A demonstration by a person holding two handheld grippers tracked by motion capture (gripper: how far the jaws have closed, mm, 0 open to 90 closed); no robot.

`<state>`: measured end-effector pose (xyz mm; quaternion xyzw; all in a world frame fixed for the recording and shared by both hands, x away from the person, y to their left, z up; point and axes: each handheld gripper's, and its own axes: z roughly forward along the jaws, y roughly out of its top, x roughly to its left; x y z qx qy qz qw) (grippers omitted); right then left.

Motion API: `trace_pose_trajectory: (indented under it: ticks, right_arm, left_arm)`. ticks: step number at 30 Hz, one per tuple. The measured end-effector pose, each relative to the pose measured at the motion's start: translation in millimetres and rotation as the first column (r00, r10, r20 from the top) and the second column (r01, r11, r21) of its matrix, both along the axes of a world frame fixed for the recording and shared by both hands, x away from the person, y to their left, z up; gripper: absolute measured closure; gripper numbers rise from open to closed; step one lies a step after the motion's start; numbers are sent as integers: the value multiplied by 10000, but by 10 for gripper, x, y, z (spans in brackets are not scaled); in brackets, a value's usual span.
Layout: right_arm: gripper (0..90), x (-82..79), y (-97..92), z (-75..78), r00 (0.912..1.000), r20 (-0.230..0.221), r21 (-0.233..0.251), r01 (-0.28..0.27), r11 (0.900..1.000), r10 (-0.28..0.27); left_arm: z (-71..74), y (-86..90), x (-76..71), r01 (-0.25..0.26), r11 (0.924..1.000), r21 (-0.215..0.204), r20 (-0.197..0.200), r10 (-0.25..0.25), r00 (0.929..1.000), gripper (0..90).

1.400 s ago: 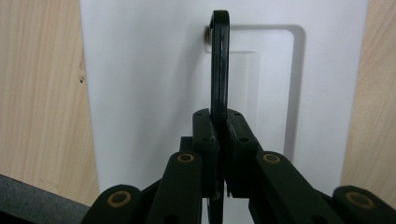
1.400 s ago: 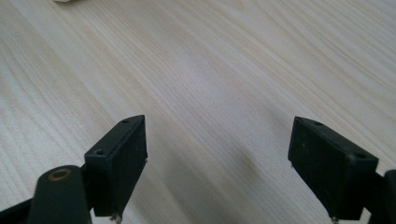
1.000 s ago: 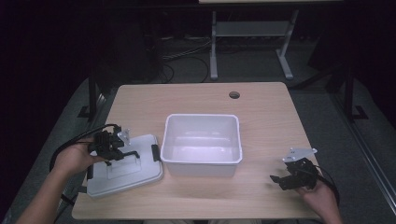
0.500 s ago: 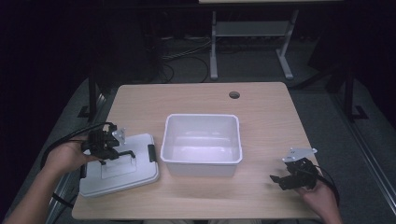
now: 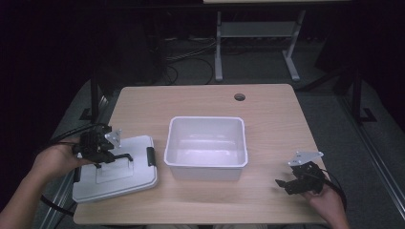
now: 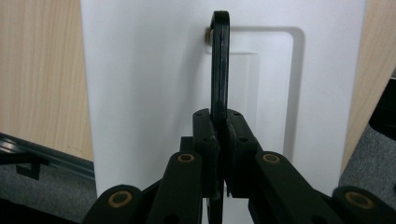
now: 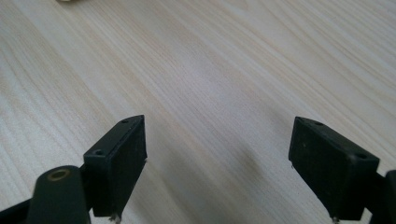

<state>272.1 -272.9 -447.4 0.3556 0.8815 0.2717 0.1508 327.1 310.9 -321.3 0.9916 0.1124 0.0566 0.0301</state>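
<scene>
The left claw (image 5: pixel 117 156) is clamped on the black handle (image 6: pixel 220 65) of the white lid (image 5: pixel 136 176), its two pads pressed together on the thin bar, which stands up from the recess in the lid's top. The lid lies at the left front of the wooden surface (image 5: pixel 267 102), its left edge reaching toward the surface's rim, with one dark latch (image 5: pixel 150 156) on the side that faces the bin. The step in hand looks like picking the lid up by its handle so that it can go onto the open white plastic bin (image 5: pixel 206 147), which sits empty in the middle of the surface, just beside the lid on its right.

The next move, as I judge it, calls for a steady lift so the lid hangs level from the handle, then a carry to the right and a lowering that lines its corners up with the bin's rim. The handle pivots, so the lid may swing or tilt as it rises.

The right claw (image 5: pixel 286 183) rests at the right front of the surface, its jaws standing wide apart over bare wood with nothing between them, well clear of the bin. A round cable hole (image 5: pixel 239 97) sits near the far edge. Nothing lies between lid and bin; only the bin's near wall must be cleared.
</scene>
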Motion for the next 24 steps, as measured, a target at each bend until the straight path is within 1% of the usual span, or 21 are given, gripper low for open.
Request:
trace_pose_trajectory:
  ticks: [8,14,17,20,24]
  right_arm:
    - [186,-2,2,-2,10000,-23,22,22,10000,-22]
    - [186,-4,1,-1,10000,-3,42,18,10000,-18]
    - [186,-2,-1,-1,10000,-8,44,23,10000,-23]
    - [186,-4,-1,0,10000,-3,57,31,10000,-31]
    - [186,-6,-6,-6,10000,12,17,30,10000,-30]
  left_arm:
    - [102,37,-64,19,10000,-96,32,-19,10000,848]
    - [195,44,-82,71,9999,-103,87,-71,9999,848]
    - [237,43,-87,77,9998,-171,106,-75,9999,848]
    - [274,38,-90,121,9997,-205,91,-119,9999,848]
    - [314,28,-100,206,9997,-149,-9,-206,9998,848]
